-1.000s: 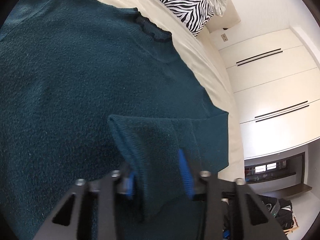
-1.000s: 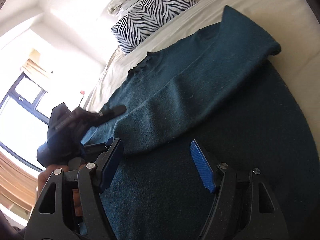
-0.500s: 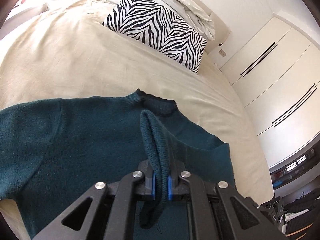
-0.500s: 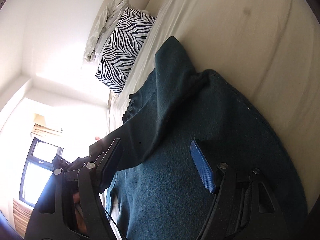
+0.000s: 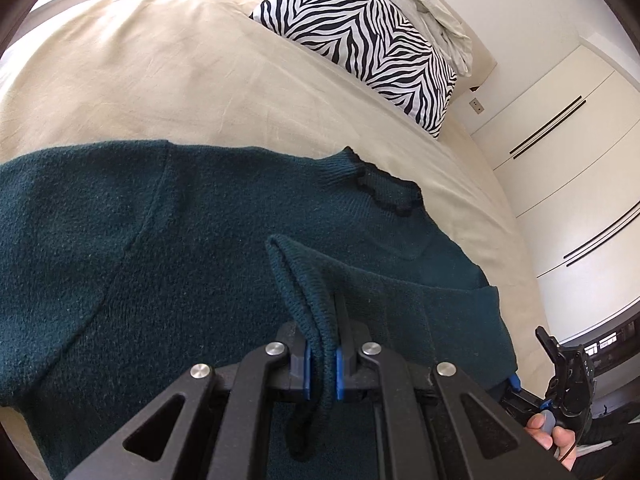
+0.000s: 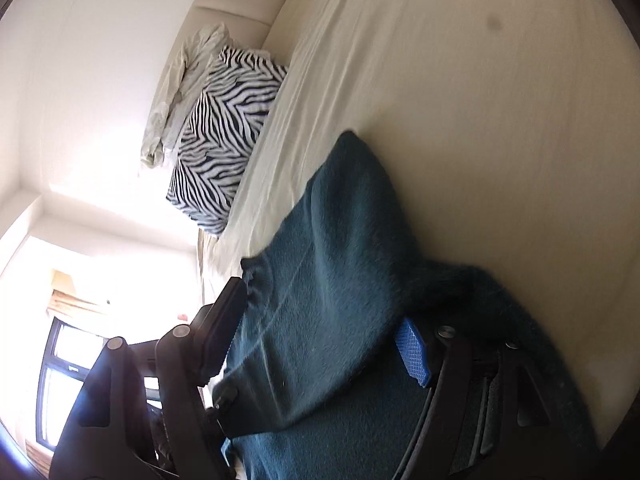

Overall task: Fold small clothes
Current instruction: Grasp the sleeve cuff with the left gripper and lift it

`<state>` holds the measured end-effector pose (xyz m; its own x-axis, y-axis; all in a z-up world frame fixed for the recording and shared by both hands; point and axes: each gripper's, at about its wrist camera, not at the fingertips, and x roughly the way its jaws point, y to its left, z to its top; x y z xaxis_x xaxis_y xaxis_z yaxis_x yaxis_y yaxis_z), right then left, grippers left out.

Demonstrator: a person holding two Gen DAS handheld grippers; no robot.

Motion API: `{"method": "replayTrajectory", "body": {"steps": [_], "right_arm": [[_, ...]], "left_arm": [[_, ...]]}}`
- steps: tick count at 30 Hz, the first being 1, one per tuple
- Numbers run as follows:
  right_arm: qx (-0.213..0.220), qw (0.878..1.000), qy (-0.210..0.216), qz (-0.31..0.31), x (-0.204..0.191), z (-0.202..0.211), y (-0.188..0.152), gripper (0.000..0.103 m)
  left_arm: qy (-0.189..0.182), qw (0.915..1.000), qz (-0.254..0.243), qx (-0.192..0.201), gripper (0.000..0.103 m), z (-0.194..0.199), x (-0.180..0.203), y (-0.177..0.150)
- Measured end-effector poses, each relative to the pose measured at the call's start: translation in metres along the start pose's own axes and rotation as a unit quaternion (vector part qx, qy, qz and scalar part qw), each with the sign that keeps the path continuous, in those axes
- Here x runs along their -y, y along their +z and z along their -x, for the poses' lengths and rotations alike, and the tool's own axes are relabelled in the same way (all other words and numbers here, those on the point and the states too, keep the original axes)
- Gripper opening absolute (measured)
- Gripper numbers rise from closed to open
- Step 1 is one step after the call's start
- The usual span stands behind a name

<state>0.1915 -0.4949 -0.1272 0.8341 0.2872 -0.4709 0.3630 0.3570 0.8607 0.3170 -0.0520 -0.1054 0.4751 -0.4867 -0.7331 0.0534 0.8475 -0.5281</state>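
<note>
My left gripper (image 5: 320, 354) is clamped tight on a sleeve cuff (image 5: 308, 300), the blue pads pressed against a doubled ridge of knit that stands up between the jaws and hangs down below them. Ahead of those jaws the sweater (image 5: 160, 260) lies flat on the bed (image 5: 160, 80), its collar (image 5: 384, 192) forward and a little to the right, so the body's long axis runs straight away from me toward the pillow (image 5: 360, 40). The sleeve I hold trails off to the right of the jaws, toward the far shoulder. My right gripper (image 6: 320, 340) has its jaws set wide, gripping nothing, with a fold of the same sweater lying loosely in the gap between them, and bare bed beyond on its right. Judging from this, the sleeve is being carried across the chest, and the relation that matters is that the cuff sits over the middle of the body while its root is to the right: my left hand, already holding it, is the nearer one to lay it down along the body, and the right is free to pin or smooth.
</note>
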Motion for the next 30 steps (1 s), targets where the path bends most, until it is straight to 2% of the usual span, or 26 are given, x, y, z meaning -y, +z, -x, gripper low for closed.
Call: {"method": "replayTrajectory", "body": {"steps": [4, 9, 12, 14, 17, 21, 24, 26, 28, 30], "right_arm": [[0.013, 0.999, 0.031, -0.039, 0.022, 0.006, 0.016, 0.06], [-0.002, 1.0, 0.01, 0.007, 0.015, 0.007, 0.007, 0.06], [-0.014, 1.0, -0.001, 0.006, 0.012, 0.022, 0.003, 0.062], [-0.008, 1.0, -0.013, 0.026, -0.002, 0.034, 0.006, 0.062], [0.0, 0.998, 0.001, 0.061, -0.027, 0.038, 0.021, 0.062], [-0.042, 0.996, 0.021, 0.073, -0.044, -0.003, 0.047, 0.062], [-0.072, 0.995, 0.01, 0.069, -0.045, -0.048, 0.064, 0.062], [-0.094, 0.994, 0.011, 0.054, -0.036, -0.078, 0.076, 0.062], [-0.104, 0.994, -0.008, 0.028, -0.02, -0.096, 0.085, 0.06], [-0.106, 0.994, 0.009, 0.021, -0.016, -0.098, 0.086, 0.061]], "left_arm": [[0.004, 1.0, 0.007, -0.005, 0.009, -0.014, -0.007, -0.003], [0.002, 1.0, 0.005, 0.002, 0.01, -0.016, -0.007, 0.001], [0.006, 1.0, -0.001, 0.006, 0.015, -0.017, -0.009, 0.001], [0.002, 1.0, -0.001, 0.009, 0.016, -0.018, -0.011, 0.0], [-0.002, 0.9998, -0.004, 0.017, 0.017, -0.019, -0.012, -0.001], [-0.015, 0.999, -0.024, 0.033, 0.017, -0.021, -0.017, -0.005], [-0.04, 0.9983, -0.013, 0.041, 0.017, -0.024, -0.026, -0.006], [-0.048, 0.9979, -0.008, 0.042, 0.018, -0.026, -0.029, -0.005], [-0.049, 0.9978, -0.011, 0.043, 0.018, -0.027, -0.029, -0.005], [-0.053, 0.9976, -0.011, 0.044, 0.018, -0.028, -0.03, -0.006]]}}
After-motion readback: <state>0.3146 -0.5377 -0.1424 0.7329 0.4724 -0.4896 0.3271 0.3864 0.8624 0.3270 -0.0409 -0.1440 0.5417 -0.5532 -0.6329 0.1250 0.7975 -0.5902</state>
